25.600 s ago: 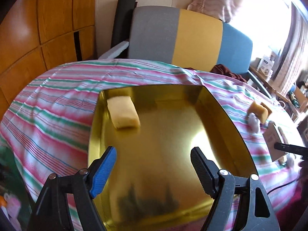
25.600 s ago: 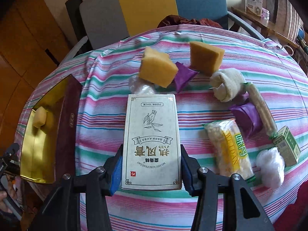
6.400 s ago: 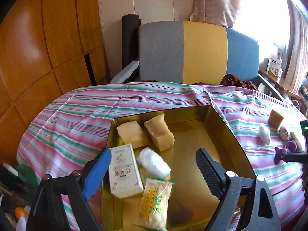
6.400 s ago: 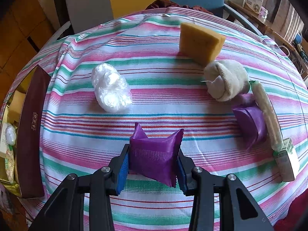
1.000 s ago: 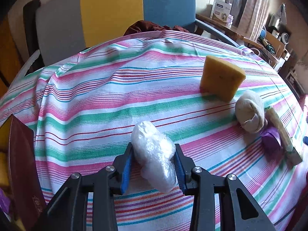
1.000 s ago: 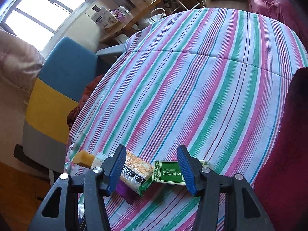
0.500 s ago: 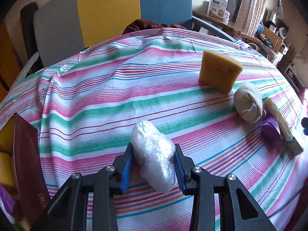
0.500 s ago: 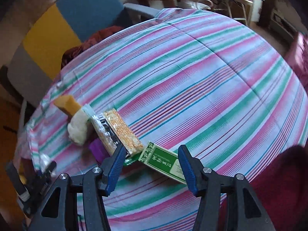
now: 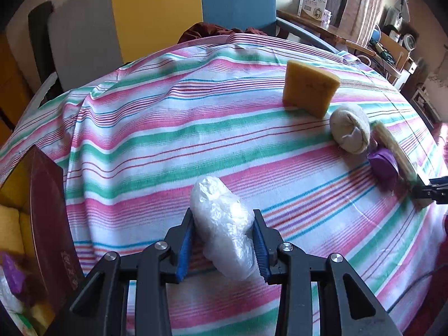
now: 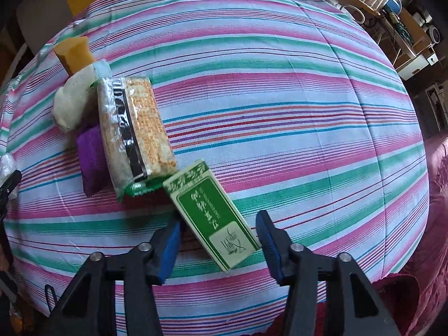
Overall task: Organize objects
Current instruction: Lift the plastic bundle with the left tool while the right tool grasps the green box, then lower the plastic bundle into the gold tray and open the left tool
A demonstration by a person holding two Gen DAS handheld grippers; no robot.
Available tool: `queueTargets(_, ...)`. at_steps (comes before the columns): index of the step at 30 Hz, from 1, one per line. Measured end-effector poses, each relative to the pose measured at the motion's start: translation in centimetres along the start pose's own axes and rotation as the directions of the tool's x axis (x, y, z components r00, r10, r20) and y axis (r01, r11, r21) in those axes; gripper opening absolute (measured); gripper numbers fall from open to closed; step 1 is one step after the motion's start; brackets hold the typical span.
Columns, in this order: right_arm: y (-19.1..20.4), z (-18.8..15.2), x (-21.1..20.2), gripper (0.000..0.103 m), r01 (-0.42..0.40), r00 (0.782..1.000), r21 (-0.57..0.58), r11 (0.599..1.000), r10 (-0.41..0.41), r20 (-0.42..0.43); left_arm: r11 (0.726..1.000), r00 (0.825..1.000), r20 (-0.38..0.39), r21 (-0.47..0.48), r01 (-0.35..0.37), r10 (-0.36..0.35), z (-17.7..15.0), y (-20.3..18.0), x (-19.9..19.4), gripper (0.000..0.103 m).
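**Crinkled bundle gripped, green carton between closing pads**

Left claw [image 9: 223, 240] clamped on crinkly clear plastic bundle [image 9: 221, 226], above striped cloth surface [image 9: 156, 140] near its left edge. Right claw [image 10: 218, 245] just closing, narrow, straddling flat green cardboard carton [image 10: 212, 215] lying askew, pads apparently not pressing. Beside carton: glossy cracker packet [image 10: 134, 128], purple pouch [image 10: 89, 156].
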State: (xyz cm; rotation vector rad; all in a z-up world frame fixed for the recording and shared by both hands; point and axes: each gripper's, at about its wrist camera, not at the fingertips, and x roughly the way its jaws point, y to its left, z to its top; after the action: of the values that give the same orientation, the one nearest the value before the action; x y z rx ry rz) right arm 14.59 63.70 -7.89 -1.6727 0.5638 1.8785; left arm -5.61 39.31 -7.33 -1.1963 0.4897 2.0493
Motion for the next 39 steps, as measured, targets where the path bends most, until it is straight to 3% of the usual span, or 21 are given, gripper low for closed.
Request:
queueTargets(1,0.1,-0.2,-0.1,0.036,0.010,1.000,-0.007,1.000,-0.010,0.000,1.000,1.000,-0.001,-0.003,0.006,-0.006,-0.3,0.0,-0.2,0.038)
queueTargets(3,0.1,-0.8,-0.4,0.031,0.029,1.000,-0.005,1.000,-0.029,0.006,1.000,1.000,-0.001,-0.009,0.023,-0.023,-0.9,0.0,-0.8,0.038)
queueTargets(8,-0.1,-2.4,-2.2,0.031,0.048,0.997,0.046,0.998,-0.051,0.066,0.998,0.998,0.011,-0.007,0.060,-0.060,-2.6,-0.1,-2.5,0.038)
queueTargets(12,1.6,-3.3,-5.6,0.031,-0.046,0.985,0.030,0.998,0.041,0.169,0.996,0.995,0.042,-0.007,0.091,-0.090,-3.7,0.0,-4.7,0.038)
queueTargets(16,7.3,-2.9,-7.6,0.031,-0.159,0.962,-0.081,0.984,0.172,0.212,0.994,0.990,0.089,0.004,0.108,-0.108,-4.5,0.1,-7.2,0.038)
queueTargets(21,15.4,-3.0,-6.6,0.031,-0.238,0.947,-0.192,0.952,0.272,0.172,0.994,0.983,0.145,-0.004,0.111,-0.109,-5.6,1.8,-10.1,0.038)
queueTargets(25,20.3,-2.8,-4.1,0.031,-0.238,0.948,-0.244,0.940,0.279,0.153,0.995,0.979,0.188,-0.035,0.092,-0.084,-6.9,4.0,-12.6,0.038)
queueTargets(29,21.7,-2.5,-1.7,0.030,-0.185,0.954,-0.256,0.949,0.236,0.183,0.991,0.971,0.232,-0.111,0.080,-0.053,-8.8,7.8,-15.5,0.038)
queueTargets(33,22.0,-3.0,-2.0,0.030,-0.121,0.955,-0.292,0.949,0.191,0.225,0.966,0.971,0.240,-0.249,0.077,-0.016,-11.0,13.4,-17.3,0.038)
queueTargets(39,21.7,-3.0,-2.1,0.030,-0.126,0.952,-0.302,0.945,0.201,0.230,0.885,0.979,0.201,-0.459,0.073,0.024,-13.7,21.8,-17.4,0.038)
